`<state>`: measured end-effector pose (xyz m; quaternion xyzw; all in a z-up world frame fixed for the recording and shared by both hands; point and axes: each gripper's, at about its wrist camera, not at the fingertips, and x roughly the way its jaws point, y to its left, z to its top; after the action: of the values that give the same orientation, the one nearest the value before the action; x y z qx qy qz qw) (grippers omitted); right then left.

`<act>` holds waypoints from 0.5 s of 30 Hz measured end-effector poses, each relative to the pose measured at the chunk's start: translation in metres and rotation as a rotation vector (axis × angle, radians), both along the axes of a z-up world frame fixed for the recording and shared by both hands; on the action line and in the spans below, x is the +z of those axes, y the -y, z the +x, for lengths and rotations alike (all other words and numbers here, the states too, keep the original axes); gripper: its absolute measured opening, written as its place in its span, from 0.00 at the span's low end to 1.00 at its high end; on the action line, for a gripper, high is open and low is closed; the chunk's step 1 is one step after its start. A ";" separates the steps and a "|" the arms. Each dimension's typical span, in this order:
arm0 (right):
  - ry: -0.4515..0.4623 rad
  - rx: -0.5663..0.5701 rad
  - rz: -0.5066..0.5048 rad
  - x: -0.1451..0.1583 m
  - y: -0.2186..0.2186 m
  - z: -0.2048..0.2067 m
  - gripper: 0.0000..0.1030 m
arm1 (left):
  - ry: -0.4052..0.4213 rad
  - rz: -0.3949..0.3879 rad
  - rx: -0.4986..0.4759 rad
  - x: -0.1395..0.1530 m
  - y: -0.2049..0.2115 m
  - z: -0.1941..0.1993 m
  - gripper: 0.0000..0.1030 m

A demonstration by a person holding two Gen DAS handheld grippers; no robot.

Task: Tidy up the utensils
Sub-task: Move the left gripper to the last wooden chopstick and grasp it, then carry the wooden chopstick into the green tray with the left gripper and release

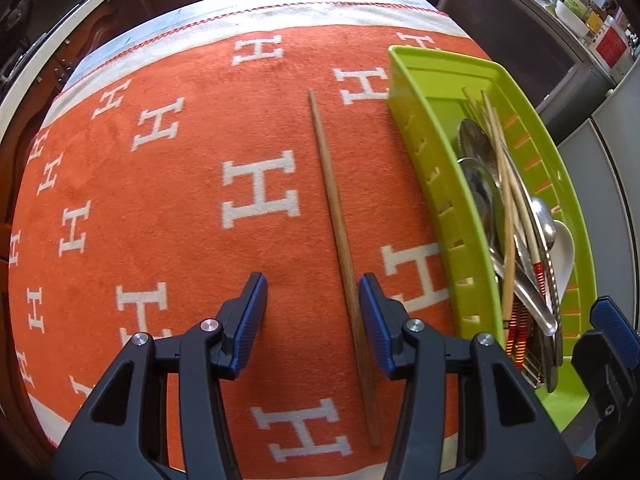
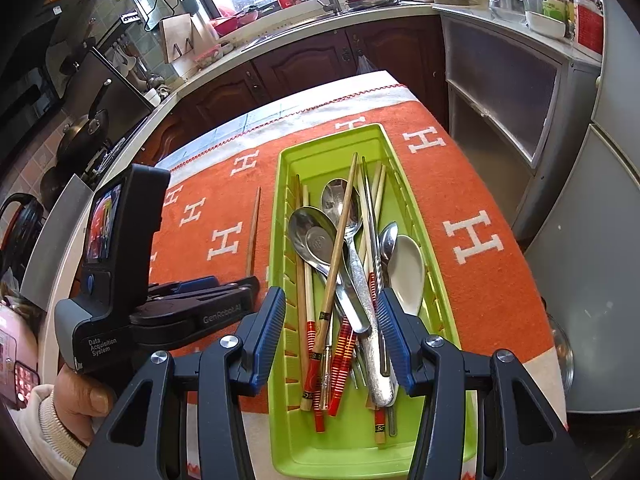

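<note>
On the left wrist view, the orange cloth (image 1: 168, 208) with its white H letters fills the table from nine o'clock across to the centre. The left gripper (image 1: 313, 322) points down at it from six o'clock, its blue-padded jaws standing apart with nothing pressed between them. A lone brown chopstick (image 1: 340, 248) lies flat on the cloth, running from about twelve o'clock down towards six; its thick end passes through the gap, just beside the right-hand pad, though whether it touches that pad cannot be told. At three o'clock sits the green tray (image 1: 436, 184), just beside the chopstick and apart from it, holding a loose heap of utensils. In the right wrist view, a hand (image 2: 80, 404) at eight o'clock holds the other device, and the same chopstick shows at ten o'clock of centre, outside the tray's left wall. The right gripper (image 2: 331, 334) hovers over the tray's near end at six o'clock, jaws apart and gripping nothing. Between and beyond its pads lie metal spoons (image 2: 316, 236), a white ceramic spoon (image 2: 406, 268) towards three o'clock, and red-handled chopsticks (image 2: 316, 360) crossed over one another.
</note>
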<state>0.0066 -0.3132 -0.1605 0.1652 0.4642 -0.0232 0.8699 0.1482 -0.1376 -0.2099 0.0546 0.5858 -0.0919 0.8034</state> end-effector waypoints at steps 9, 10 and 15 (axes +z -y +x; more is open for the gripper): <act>-0.001 0.005 -0.005 -0.001 -0.002 0.000 0.47 | 0.027 0.021 -0.001 0.006 -0.011 -0.012 0.04; -0.001 0.005 -0.005 0.000 -0.002 -0.001 0.47 | 0.021 0.020 0.000 0.007 -0.013 -0.014 0.04; 0.003 0.002 -0.008 0.002 -0.002 -0.005 0.47 | 0.004 -0.023 0.011 0.022 -0.030 -0.025 0.04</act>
<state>0.0015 -0.3114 -0.1589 0.1612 0.4629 -0.0240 0.8713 0.1234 -0.1077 -0.1878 0.0421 0.5835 -0.0941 0.8055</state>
